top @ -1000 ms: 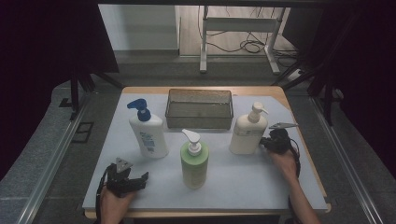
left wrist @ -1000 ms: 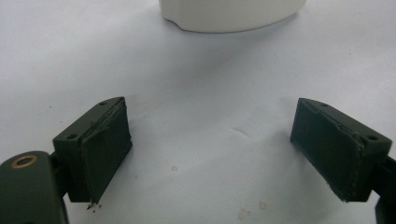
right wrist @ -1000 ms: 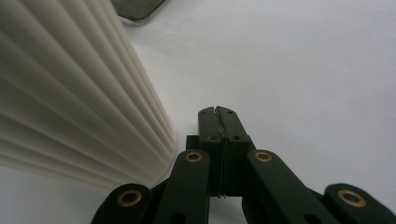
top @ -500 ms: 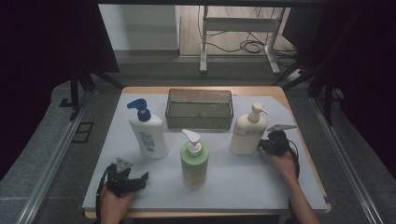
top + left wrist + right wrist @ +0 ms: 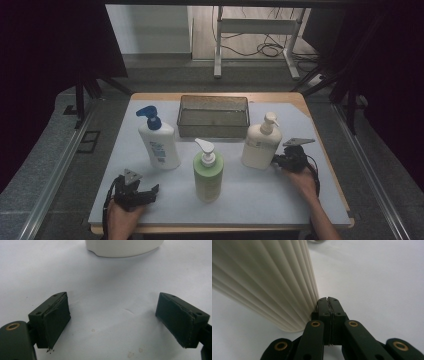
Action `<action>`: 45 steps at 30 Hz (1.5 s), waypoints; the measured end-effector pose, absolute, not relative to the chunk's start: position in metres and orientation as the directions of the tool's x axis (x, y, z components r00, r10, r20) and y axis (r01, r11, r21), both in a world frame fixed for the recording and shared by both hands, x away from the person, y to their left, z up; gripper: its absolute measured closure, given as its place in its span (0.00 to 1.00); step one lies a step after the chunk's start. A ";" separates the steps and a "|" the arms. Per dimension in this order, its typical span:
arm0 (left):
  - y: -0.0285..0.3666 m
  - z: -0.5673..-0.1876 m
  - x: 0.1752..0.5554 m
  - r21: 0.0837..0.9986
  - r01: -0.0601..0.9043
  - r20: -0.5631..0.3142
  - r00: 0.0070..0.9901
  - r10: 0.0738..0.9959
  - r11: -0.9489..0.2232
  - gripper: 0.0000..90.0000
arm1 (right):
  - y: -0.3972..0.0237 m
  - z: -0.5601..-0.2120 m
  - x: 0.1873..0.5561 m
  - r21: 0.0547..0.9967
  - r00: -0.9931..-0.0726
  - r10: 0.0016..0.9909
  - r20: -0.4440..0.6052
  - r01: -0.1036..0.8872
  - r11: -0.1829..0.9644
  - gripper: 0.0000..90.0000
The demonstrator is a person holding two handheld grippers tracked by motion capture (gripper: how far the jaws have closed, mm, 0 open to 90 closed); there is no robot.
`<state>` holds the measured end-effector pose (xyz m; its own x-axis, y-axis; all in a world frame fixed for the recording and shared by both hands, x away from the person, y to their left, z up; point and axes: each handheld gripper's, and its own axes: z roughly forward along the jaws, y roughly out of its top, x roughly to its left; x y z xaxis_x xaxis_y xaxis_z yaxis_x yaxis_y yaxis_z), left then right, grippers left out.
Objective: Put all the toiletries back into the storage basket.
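Three pump bottles stand on the white mat: a white one with a blue pump (image 5: 159, 141) at the left, a green one (image 5: 207, 172) in the middle front, and a cream ribbed one (image 5: 261, 142) at the right. My right gripper (image 5: 278, 161) is shut with nothing between its jaws, its tips right beside the cream bottle's (image 5: 269, 280) lower side. In the right gripper view the closed jaws meet at the gripper (image 5: 328, 299). My left gripper (image 5: 152, 189) rests low at the front left, open and empty (image 5: 112, 322), with a white bottle base (image 5: 123, 247) ahead of it.
A dark mesh basket (image 5: 214, 128) sits at the back centre of the mat (image 5: 260, 195), behind the bottles. The wooden table edge (image 5: 300, 100) shows at the back right. Metal rails run along both sides of the table.
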<state>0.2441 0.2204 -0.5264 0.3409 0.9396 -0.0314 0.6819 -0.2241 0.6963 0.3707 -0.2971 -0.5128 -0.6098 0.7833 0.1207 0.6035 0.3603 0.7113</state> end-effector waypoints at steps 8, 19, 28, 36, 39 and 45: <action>0.220 -0.526 0.244 0.696 0.682 -0.032 0.340 0.940 -0.224 0.13 | -0.293 -0.512 0.359 0.710 -0.632 0.766 0.122 0.594 0.377 0.99; 0.220 -0.526 0.244 0.697 0.682 -0.033 0.339 0.940 -0.222 0.13 | -0.286 -0.512 0.343 0.704 -0.647 0.752 0.122 0.590 0.394 0.97; 0.220 -0.526 0.244 0.697 0.682 -0.032 0.340 0.940 -0.222 0.13 | -0.279 -0.511 0.331 0.701 -0.669 0.734 0.118 0.579 0.416 0.97; 0.220 -0.526 0.244 0.695 0.682 -0.029 0.341 0.940 -0.226 0.13 | -0.282 -0.510 0.330 0.702 -0.664 0.740 0.109 0.579 0.416 0.93; 0.220 -0.526 0.244 0.695 0.682 -0.029 0.341 0.940 -0.226 0.13 | -0.287 -0.508 0.326 0.704 -0.656 0.746 0.116 0.584 0.404 0.91; 0.220 -0.526 0.244 0.695 0.682 -0.030 0.341 0.940 -0.226 0.13 | -0.296 -0.501 0.313 0.713 -0.650 0.750 0.124 0.584 0.389 0.84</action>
<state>0.2440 0.2203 -0.5263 0.3408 0.9397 -0.0296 0.6823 -0.2255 0.6955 0.3131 -0.2957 -0.5011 -0.6500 0.7498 0.1236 0.5837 0.3885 0.7130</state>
